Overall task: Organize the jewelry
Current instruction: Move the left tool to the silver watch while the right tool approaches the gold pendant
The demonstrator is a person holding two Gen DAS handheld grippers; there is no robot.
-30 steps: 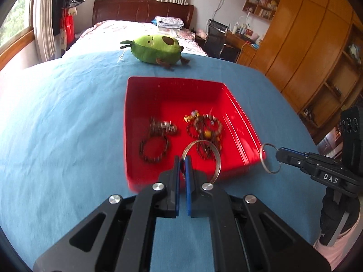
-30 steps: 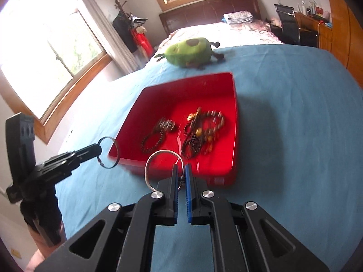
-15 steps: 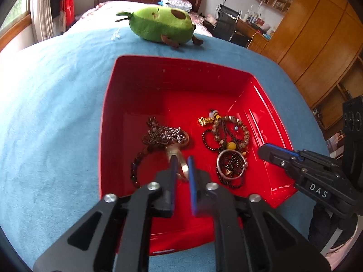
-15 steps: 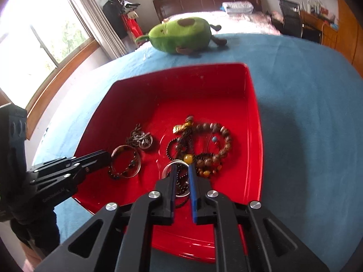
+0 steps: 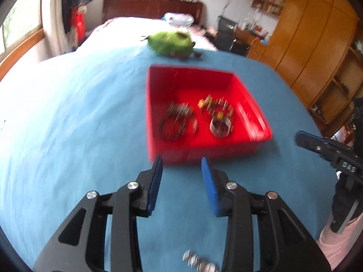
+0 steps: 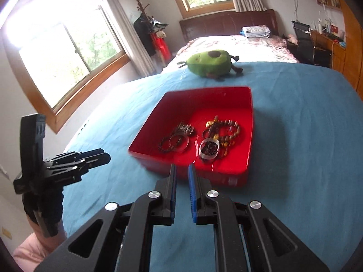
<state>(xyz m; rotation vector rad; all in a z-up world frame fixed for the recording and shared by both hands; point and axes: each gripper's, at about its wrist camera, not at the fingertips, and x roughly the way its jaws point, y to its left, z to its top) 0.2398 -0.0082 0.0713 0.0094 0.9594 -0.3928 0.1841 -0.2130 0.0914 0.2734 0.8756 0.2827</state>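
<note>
A red tray sits on the blue cloth and holds several bracelets. Two silver bangles lie in it: one at the front right, one over a dark bead bracelet at the front left. A beaded bracelet pile lies behind. My left gripper is open and empty just in front of the tray. My right gripper is open a little and empty at the tray's near edge. A beaded piece lies on the cloth under my left gripper.
A green avocado plush lies on the cloth behind the tray. My right gripper shows at the right of the left wrist view, my left gripper at the left of the right wrist view. A bed and wooden cabinets stand beyond.
Both grippers carried a silver bangle over the tray, let it go there, opened and drew back toward me. Both bangles now lie in the tray.
</note>
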